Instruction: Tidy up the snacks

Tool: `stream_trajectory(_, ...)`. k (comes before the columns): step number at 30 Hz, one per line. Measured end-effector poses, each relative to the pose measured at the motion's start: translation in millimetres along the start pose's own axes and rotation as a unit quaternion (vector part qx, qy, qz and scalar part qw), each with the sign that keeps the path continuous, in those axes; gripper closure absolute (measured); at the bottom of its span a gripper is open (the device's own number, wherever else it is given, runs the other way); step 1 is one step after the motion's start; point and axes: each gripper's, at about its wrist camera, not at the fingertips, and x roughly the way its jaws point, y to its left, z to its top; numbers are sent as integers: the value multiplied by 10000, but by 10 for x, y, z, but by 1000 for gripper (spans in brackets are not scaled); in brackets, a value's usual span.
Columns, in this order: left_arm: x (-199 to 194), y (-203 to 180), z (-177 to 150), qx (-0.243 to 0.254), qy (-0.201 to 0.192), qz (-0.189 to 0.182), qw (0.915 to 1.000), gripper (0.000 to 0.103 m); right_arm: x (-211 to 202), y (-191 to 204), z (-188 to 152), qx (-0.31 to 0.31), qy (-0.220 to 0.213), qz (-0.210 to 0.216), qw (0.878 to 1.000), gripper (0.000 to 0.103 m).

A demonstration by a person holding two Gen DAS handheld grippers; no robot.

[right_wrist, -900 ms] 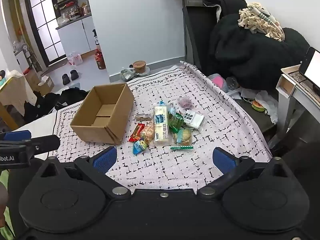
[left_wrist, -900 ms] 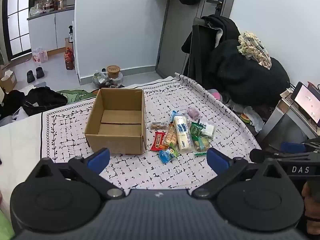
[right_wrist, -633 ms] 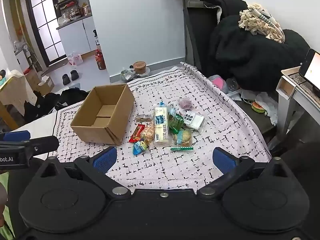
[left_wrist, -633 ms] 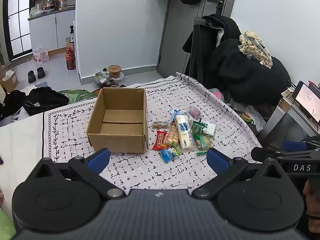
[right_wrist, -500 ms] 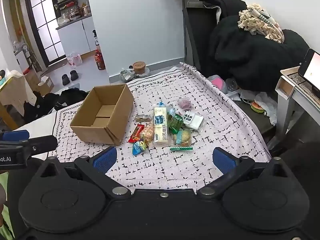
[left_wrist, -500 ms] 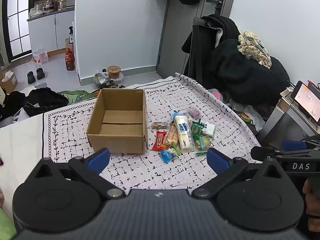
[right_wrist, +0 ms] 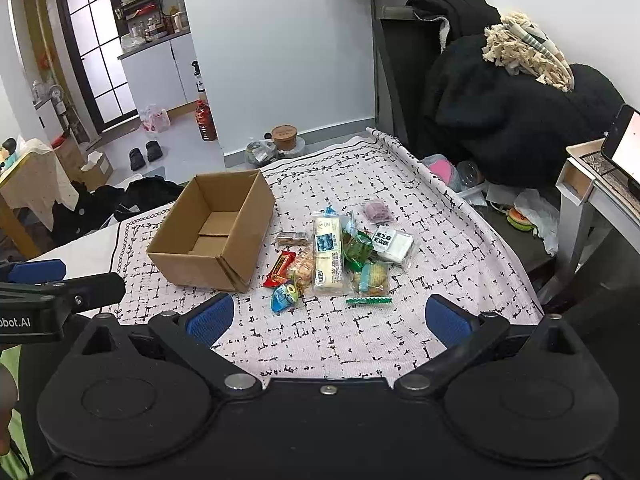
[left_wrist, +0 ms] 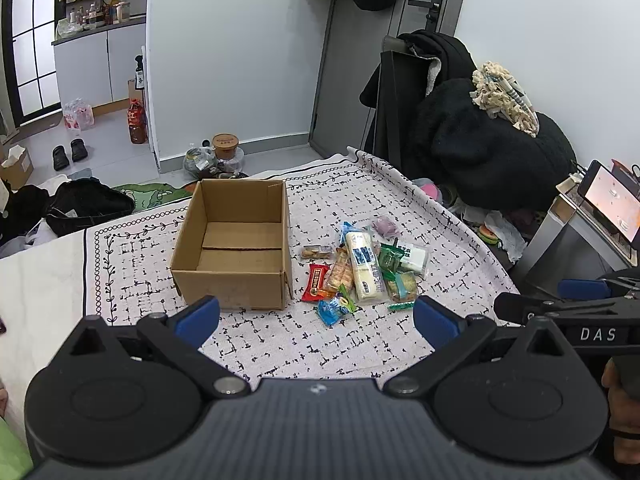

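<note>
Nothing sorted yet: open brown cardboard box (left_wrist: pixel 236 252) sits empty on the patterned tabletop (left_wrist: pixel 280 340), heap of wrapped snacks (left_wrist: pixel 360 268) just beside it, both my jaws spread, holding nothing.

The right gripper (right_wrist: pixel 326 318) was held above the near edge of a patterned cloth (right_wrist: pixel 460 248), jaws wide apart, nothing between the blue pads (right_wrist: pixel 210 318). Ahead and to the left, an open cardboard box (right_wrist: pixel 240 240) was seen, apparently empty. Straight ahead, just beside the box, a heap of snacks was noted: a long white packet (right_wrist: pixel 328 254), a red bar (right_wrist: pixel 280 268), a blue wrapper (right_wrist: pixel 283 297), a white pouch (right_wrist: pixel 392 242), a purple piece (right_wrist: pixel 378 212). A thin green stick (right_wrist: pixel 369 300) lay nearest the jaws. The left gripper (right_wrist: pixel 60 292) was seen at far left.
</note>
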Motion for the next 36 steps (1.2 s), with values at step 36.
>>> stream_trajectory(36,-19,21,39,20,-63,12,10000,0,-20,56,1,-28,5,67,10000,0)
